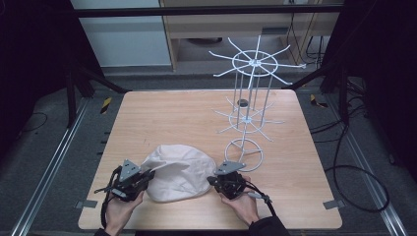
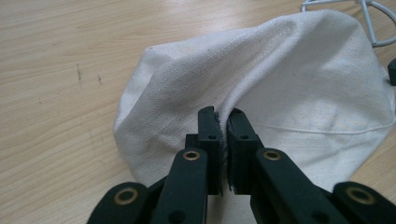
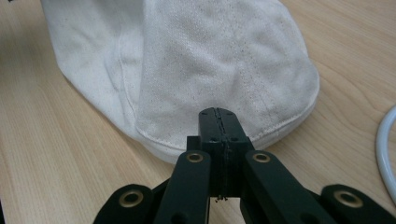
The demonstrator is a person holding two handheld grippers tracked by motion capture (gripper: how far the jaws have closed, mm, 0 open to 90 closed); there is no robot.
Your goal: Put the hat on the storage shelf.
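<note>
Left gripper view: the left gripper [image 2: 223, 122] has its two black jaws clamped on a pinched fold of a white cloth hat [image 2: 280, 88]; the fabric bunches into a crease that runs up from the pads.
Right gripper view: the right gripper [image 3: 219, 122] has its jaws pressed fully together at the stitched rim of the hat [image 3: 224, 60]; the tips sit on the hem, and a thin layer of cloth appears caught between them, though the seam between the pads is too tight to be sure.
Left gripper, high view: the left gripper [image 1: 146, 175] sits at the hat's left edge, held by the person's left hand [image 1: 120, 204] near the table's near edge.
Right gripper, high view: the right gripper [image 1: 211, 180] sits at the hat's right edge, held by the right hand [image 1: 243, 204], with a cable trailing to the right.
Hat position: the hat [image 1: 179, 169] lies on the wooden table [image 1: 162, 118], near the near edge, between the two grippers and touching both.
Hat look: off-white, soft and crumpled, with visible stitching.
Rack: a white wire rack [image 1: 251, 98] stands upright on the table, far and to the right of the hat; its round base ring lies just beside the right gripper.
Surroundings: grey floor, dark frame legs and black cables surround the table.
</note>
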